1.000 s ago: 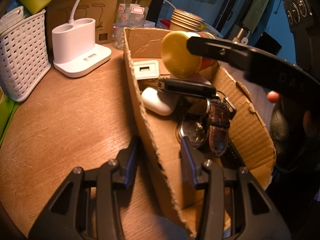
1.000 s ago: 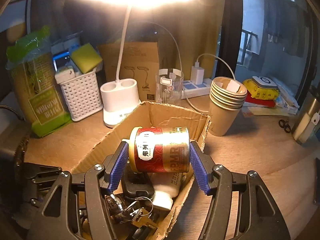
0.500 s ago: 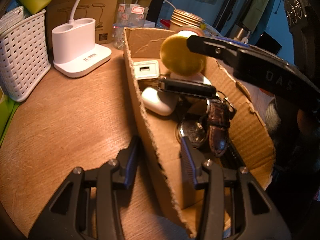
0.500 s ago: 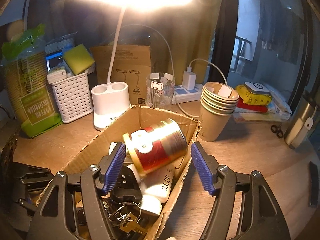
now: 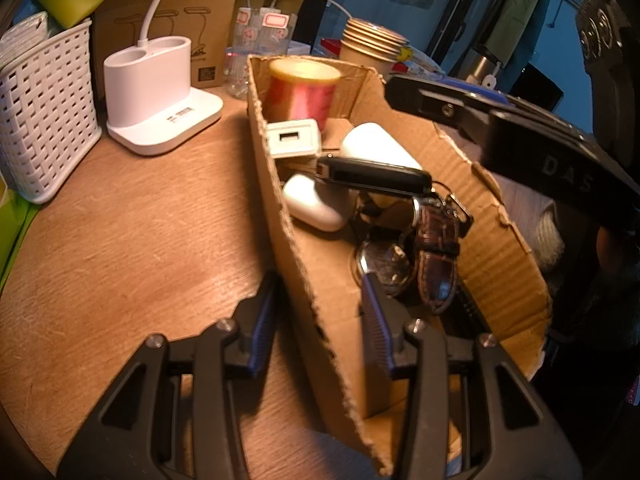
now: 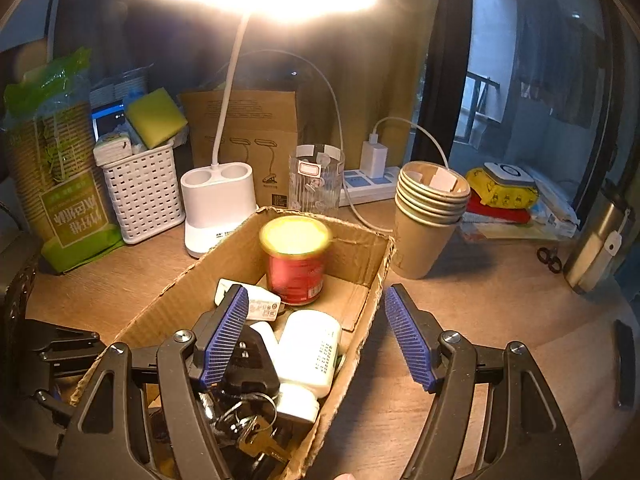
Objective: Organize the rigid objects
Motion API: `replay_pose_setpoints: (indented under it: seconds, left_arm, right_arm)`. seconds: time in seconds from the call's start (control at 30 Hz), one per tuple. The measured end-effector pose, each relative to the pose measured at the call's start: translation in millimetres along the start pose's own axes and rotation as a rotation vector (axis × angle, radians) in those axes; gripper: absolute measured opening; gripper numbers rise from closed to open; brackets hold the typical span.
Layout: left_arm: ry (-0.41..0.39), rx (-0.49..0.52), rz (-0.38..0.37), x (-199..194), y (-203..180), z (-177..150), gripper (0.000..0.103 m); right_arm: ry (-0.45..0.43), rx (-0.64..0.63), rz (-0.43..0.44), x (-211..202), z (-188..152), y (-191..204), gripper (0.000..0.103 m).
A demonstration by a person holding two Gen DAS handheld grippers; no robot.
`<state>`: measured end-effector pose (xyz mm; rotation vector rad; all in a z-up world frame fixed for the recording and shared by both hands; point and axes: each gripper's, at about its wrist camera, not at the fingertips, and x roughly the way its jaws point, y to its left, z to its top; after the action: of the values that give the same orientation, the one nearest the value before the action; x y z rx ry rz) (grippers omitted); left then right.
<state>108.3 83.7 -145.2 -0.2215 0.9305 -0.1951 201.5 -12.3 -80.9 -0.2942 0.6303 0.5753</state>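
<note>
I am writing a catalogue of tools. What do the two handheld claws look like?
Both look alike. The left claw and the right claw have black plastic frames with triangular cut-outs and silver screws, and ribbed blue pads line the fingers. The left view shows pale letters "DAS" on the right claw's side.

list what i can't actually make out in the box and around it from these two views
- Red can: label print unreadable in both views, smeared by blur and lamp glare.
- Watch: face hidden in the left wrist view behind the left claw finger and strap.
- Keys: count unclear in the right wrist view, tangled and partly behind the right claw.
- Cardboard box: near end cut off by the bottom edge in both views.
</note>
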Motion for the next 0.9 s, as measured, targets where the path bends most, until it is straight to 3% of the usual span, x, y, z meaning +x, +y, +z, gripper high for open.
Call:
replay_pose_setpoints:
  seconds: [0.57,0.9]
  left_arm:
    - [0.023,-0.014,0.031,-2,2,2,0.044]
    - [-0.009,0.016,0.079,-13,-3,1,0.044]
  right_arm:
    - [0.004,0.067,-0.026,-36,-18,3,0.074]
    - [0.01,0.117,-0.049,-59,-32,-5,0.074]
